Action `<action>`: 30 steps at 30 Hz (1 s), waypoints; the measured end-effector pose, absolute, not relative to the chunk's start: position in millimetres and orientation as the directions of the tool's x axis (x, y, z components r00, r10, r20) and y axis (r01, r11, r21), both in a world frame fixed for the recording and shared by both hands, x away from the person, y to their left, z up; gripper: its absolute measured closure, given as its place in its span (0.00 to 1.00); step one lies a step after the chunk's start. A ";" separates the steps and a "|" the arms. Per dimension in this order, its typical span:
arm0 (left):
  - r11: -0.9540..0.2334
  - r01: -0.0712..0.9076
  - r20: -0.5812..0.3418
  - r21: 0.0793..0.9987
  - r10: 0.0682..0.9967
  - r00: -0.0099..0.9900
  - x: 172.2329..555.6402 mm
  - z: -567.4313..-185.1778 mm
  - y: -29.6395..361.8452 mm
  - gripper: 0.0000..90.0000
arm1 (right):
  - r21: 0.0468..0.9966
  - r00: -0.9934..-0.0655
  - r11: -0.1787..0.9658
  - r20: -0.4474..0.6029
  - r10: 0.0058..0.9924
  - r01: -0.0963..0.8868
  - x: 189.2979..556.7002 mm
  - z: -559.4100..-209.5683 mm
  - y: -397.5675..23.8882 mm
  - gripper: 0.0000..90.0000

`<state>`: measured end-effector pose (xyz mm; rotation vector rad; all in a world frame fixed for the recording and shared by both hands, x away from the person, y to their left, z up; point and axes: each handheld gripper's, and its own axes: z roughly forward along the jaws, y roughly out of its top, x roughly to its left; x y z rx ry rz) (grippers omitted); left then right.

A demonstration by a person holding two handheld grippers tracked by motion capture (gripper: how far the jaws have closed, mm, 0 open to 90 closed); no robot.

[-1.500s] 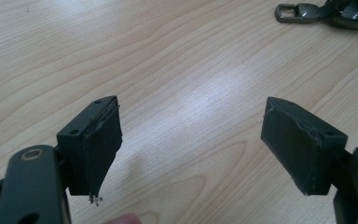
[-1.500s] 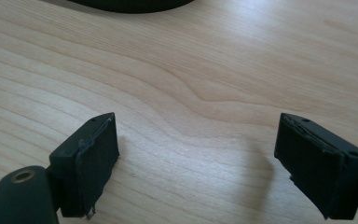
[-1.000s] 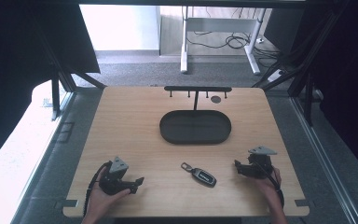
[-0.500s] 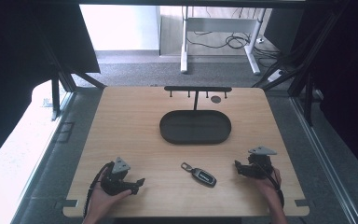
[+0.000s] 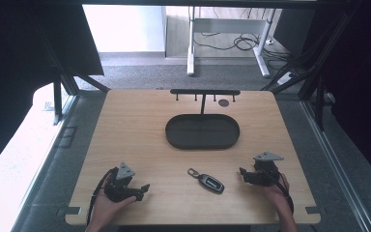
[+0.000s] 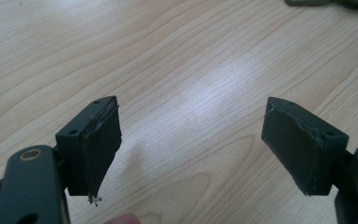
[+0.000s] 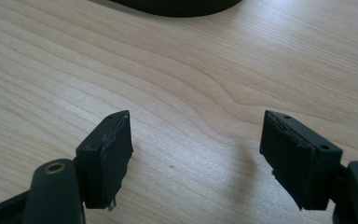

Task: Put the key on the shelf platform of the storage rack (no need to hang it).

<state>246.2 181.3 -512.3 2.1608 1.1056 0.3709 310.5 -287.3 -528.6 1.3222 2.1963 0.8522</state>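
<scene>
Since the earlier frames neither hand has shifted and the key fob (image 5: pixel 210 182) lies where it lay; the one change is that the right gripper (image 5: pixel 244 175) has just been drawing its jaws somewhat closer, with nothing between them. In the right gripper view those jaws stand apart over bare wood, released and empty (image 7: pixel 196 154). The left gripper (image 5: pixel 144 189) rests near the front left of the wooden table (image 5: pixel 125 125), its jaws likewise spread wide over bare board in the left gripper view (image 6: pixel 191 149), gripping nothing. The key fob sits on the table between the two grippers, nearer the right one but apart from both, its small ring end turned toward the back left. Behind it, about mid-table, lies a dark oval tray (image 5: pixel 202 131), and behind that stands a low black rack (image 5: pixel 205 92) with short pegs hanging from its bar; a small round dark thing (image 5: pixel 223 102) lies on the table just by the rack's right end, too small to make out. Nothing stands between either gripper and the fob. In the right gripper view the tray's edge (image 7: pixel 177 5) is cut off by the top of the picture, and a dark shape (image 6: pixel 331 3) at the top right of the left gripper view is cropped too much to tell. The person's forearms are cut off at the bottom of the high view.
</scene>
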 end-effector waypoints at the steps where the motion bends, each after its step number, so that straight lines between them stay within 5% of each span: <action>1: -0.411 0.606 -0.052 0.681 0.798 0.600 245.9 -512.2 180.6 0.22 | 0.696 -0.453 0.359 -0.054 0.890 0.622 310.6 -528.7 -287.0 0.28; 30: -0.469 0.605 -0.022 0.643 0.778 0.628 245.7 -517.3 170.6 0.22 | 0.693 -0.472 0.375 -0.056 0.880 0.616 311.9 -533.3 -287.1 0.28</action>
